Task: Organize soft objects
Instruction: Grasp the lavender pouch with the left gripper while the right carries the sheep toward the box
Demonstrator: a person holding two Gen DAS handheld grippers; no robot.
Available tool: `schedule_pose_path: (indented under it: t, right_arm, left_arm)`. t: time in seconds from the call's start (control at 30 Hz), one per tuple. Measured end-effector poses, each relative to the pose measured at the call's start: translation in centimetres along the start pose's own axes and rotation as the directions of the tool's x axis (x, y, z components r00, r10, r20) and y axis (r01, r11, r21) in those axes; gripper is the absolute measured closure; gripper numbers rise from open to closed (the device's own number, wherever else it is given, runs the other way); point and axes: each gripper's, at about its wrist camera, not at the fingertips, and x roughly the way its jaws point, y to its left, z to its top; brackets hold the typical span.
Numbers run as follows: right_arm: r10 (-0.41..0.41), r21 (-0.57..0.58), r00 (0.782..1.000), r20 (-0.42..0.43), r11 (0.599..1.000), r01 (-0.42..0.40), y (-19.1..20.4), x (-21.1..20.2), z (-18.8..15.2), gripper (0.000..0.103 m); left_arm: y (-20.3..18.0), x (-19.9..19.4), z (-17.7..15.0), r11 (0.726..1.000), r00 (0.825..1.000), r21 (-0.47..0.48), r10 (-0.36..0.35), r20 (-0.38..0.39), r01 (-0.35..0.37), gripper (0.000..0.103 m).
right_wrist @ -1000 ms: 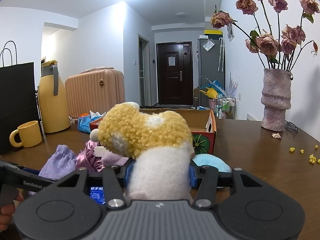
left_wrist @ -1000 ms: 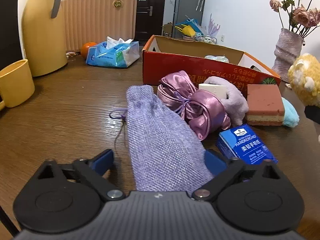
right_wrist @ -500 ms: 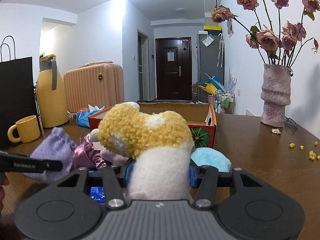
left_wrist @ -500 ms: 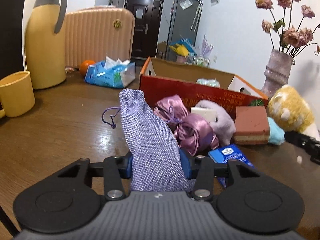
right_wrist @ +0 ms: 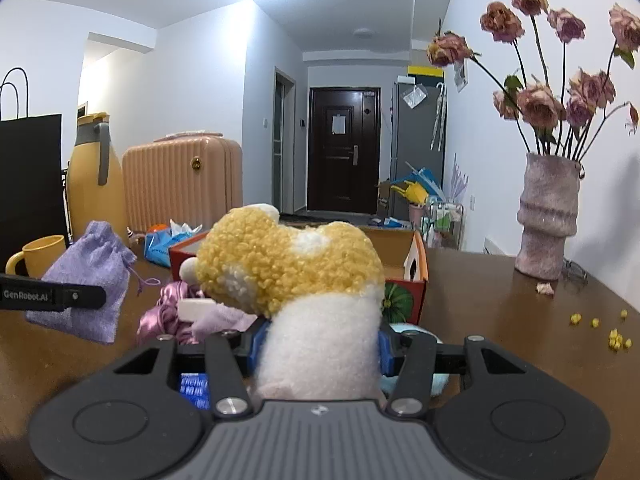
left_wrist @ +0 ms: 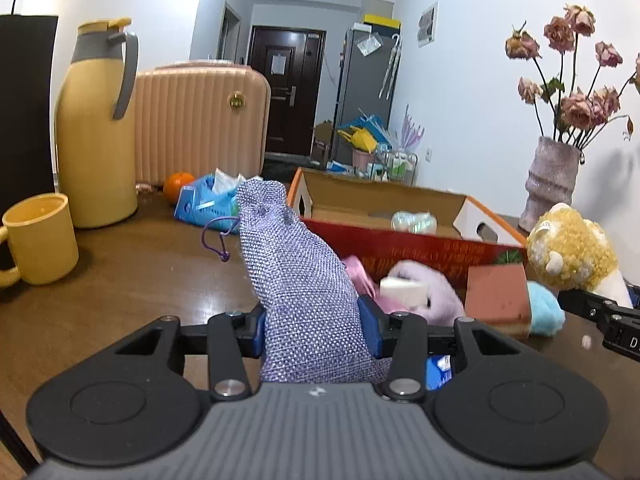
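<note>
My left gripper (left_wrist: pixel 312 330) is shut on a lilac knitted drawstring pouch (left_wrist: pixel 298 280), held lifted off the brown table (left_wrist: pixel 120 280); the same pouch (right_wrist: pixel 92 284) shows at the left of the right wrist view. A yellow and white plush toy (right_wrist: pixel 296 280) is clamped in my right gripper (right_wrist: pixel 318 350), held above the table near the open red cardboard box (right_wrist: pixel 416 272). That plush toy (left_wrist: pixel 572 252) appears at the right of the left wrist view. The red box (left_wrist: pixel 420 240) stands just behind the pouch, with one pale wrapped item inside.
Beside the box lie a pink satin bag (right_wrist: pixel 168 312), a pale purple plush (left_wrist: pixel 436 292), a brick-coloured sponge (left_wrist: pixel 498 296), a light blue soft thing (left_wrist: pixel 544 308) and a blue tissue pack (right_wrist: pixel 194 390). A yellow mug (left_wrist: pixel 40 236), yellow jug (left_wrist: pixel 96 128) and flower vase (right_wrist: pixel 548 216) stand around.
My left gripper closed on the lilac pouch and lifted it off the table, so the pouch now stands higher. The right gripper and its plush toy have stayed in place.
</note>
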Motion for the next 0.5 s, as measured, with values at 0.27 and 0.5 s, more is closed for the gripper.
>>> schedule_pose_path:
  t: [0.27,0.5]
  right_arm:
    - [-0.009,-0.026,0.999,0.045,1.0,0.01,0.6,1.1,2.0,0.053]
    - [-0.008,-0.015,0.997,0.079,1.0,0.009,1.2,3.0,3.6,0.053]
  left_arm:
    - [-0.6,0.8,2.1,1.0,0.999,-0.01,-0.001,0.045,0.002,0.058]
    - [-1.2,2.1,3.9,1.0,0.997,-0.017,-0.004,0.078,0.005,0.058]
